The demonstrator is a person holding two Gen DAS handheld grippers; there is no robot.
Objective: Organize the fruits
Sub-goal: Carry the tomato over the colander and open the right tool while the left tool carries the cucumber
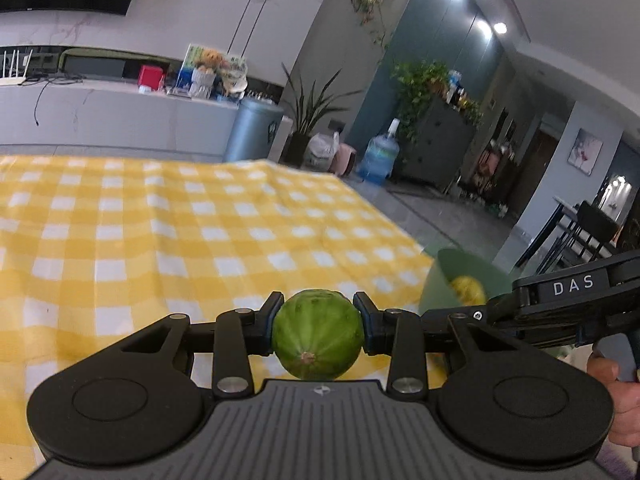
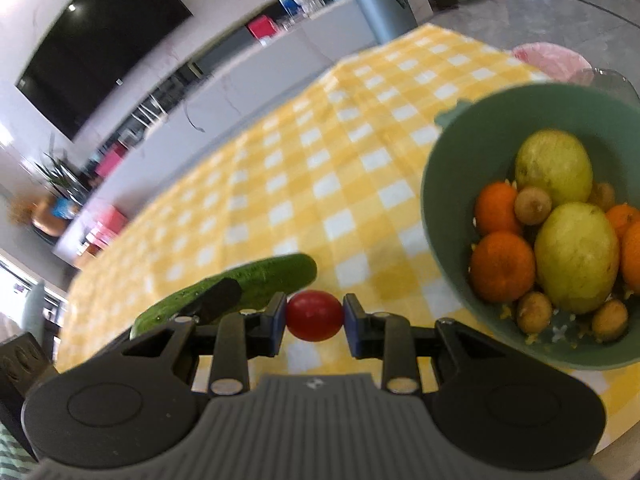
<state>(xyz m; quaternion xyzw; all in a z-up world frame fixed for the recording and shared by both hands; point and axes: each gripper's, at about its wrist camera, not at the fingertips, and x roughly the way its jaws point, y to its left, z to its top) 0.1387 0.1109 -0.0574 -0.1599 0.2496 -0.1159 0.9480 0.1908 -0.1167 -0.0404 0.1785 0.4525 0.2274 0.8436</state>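
My left gripper (image 1: 318,328) is shut on a green cucumber (image 1: 318,334), seen end-on, held above the yellow checked cloth (image 1: 180,232). In the right wrist view the same cucumber (image 2: 256,288) lies lengthwise at left, with a left gripper finger across it. My right gripper (image 2: 315,320) is shut on a small red tomato (image 2: 315,316). A green bowl (image 2: 444,216) at right holds two yellow-green fruits, several oranges and small brown fruits. The bowl (image 1: 448,280) also shows at the right of the left wrist view, behind my right gripper's body.
A pink plate (image 2: 548,58) and a clear glass rim (image 2: 608,78) sit beyond the bowl. The table's far edge drops to a tiled floor with a grey bin (image 1: 252,128), plants and a water jug (image 1: 378,158).
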